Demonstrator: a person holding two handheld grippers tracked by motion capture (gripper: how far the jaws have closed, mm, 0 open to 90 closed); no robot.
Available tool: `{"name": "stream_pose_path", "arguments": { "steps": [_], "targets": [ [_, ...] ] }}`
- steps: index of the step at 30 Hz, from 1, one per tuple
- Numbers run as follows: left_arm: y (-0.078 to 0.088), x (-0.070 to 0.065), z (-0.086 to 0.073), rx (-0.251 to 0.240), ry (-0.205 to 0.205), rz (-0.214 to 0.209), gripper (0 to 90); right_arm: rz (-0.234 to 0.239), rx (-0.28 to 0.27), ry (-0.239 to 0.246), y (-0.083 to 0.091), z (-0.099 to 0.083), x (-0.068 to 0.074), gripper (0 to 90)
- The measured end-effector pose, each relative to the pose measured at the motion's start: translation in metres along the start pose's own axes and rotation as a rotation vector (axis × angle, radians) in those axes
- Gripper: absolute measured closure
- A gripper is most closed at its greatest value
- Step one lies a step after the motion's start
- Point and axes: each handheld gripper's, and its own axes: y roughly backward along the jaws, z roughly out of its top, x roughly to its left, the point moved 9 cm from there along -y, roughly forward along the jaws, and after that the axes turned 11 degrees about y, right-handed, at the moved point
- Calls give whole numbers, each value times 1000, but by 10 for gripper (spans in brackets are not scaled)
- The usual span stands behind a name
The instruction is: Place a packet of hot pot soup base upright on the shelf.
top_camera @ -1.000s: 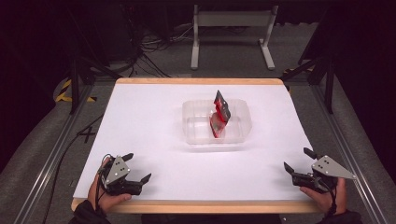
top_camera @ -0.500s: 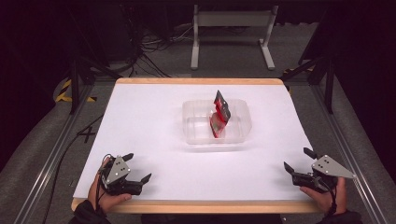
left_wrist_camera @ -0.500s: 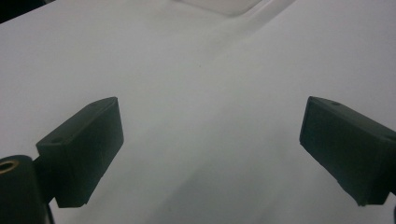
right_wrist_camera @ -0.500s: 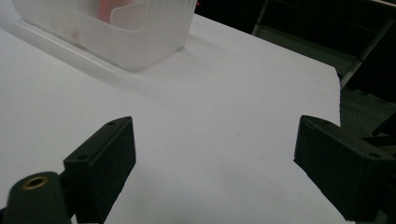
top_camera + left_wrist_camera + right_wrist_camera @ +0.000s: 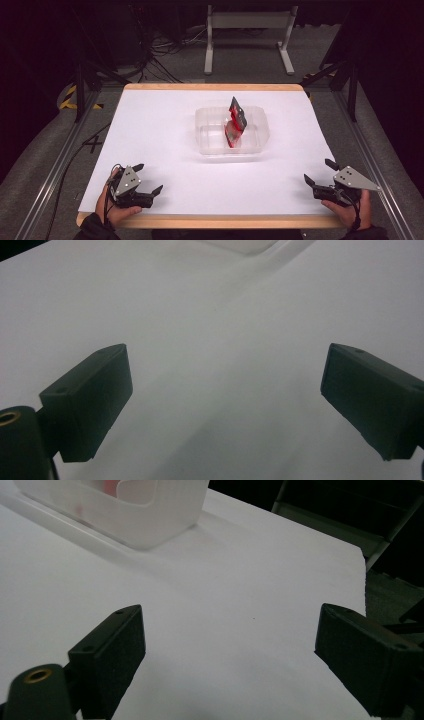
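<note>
Reaching far ahead with either wide-open, empty tool, left tool (image 5: 148,179) or right tool (image 5: 317,171), could knock over the tall red packet (image 5: 235,125) leaning in the light clear tub (image 5: 210,142).

Packet (image 5: 236,122) in tray (image 5: 257,142), apparently upright, mid-table (image 5: 150,130).

No visible change across the pictures, left gripper (image 5: 148,178) in the same spot at 7 o'clock, right gripper (image 5: 320,171) in the same spot at 5 o'clock, jaws of both spread as wide as before
</note>
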Motion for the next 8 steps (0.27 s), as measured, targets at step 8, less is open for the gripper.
{"name": "stream_pose_path", "arguments": {
  "steps": [8],
  "targets": [
    [-2, 1, 1, -1, 9, -2, 71, -13, -1, -13, 1, -1, -2, 129]
  ]
}}
